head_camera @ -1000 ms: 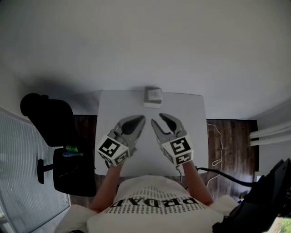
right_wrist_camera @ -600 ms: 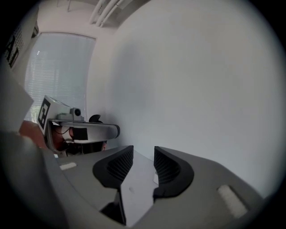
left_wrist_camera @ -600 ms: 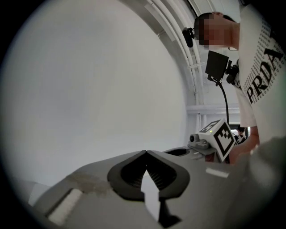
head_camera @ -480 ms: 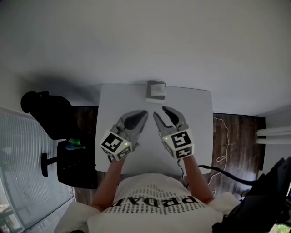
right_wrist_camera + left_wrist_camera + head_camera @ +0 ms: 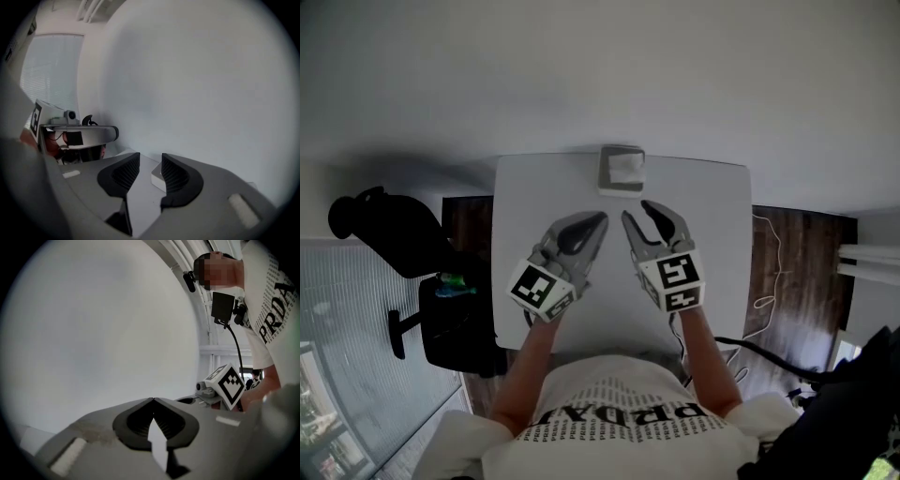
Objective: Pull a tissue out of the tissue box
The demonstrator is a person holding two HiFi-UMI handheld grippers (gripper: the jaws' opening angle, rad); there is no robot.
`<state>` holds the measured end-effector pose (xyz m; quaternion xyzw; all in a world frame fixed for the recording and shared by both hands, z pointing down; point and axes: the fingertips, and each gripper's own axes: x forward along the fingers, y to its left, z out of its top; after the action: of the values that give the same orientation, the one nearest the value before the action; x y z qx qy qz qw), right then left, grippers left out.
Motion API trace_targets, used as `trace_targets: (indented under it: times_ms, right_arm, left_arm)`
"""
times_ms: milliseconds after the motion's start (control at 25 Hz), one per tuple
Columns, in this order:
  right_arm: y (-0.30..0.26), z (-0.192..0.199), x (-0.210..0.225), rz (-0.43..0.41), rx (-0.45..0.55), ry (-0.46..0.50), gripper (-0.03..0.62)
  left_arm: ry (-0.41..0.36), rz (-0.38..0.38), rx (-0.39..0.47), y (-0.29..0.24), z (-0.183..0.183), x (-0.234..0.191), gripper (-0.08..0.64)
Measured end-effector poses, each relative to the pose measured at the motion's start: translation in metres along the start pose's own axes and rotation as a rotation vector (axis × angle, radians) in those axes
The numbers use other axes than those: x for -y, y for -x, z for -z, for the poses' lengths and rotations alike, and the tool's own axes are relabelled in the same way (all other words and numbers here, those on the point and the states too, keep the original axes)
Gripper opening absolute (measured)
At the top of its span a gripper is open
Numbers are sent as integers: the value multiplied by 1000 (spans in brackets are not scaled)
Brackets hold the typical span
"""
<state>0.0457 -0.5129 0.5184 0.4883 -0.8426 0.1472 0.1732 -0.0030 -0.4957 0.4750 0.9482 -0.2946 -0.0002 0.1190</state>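
A white desk (image 5: 525,197) stands on a dark wood floor (image 5: 802,262). A black office chair (image 5: 450,333) sits off its left edge; a black cable (image 5: 755,349) trails off its right near corner.

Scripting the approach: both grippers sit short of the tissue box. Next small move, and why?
Probably ease the right gripper forward toward the tissue box at the far edge of the table. Its jaws stand apart with nothing between them and the box shows just beyond their gap, while the left gripper is shut and empty.
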Motion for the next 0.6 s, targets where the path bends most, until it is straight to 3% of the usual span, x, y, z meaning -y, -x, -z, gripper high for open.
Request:
trace_targets:
  times_ms: [600]
  right_arm:
    - [-64,51,53,80,-96,-78,153]
  left_arm:
    - [-19,-28,-4,-49,48,-46,-8]
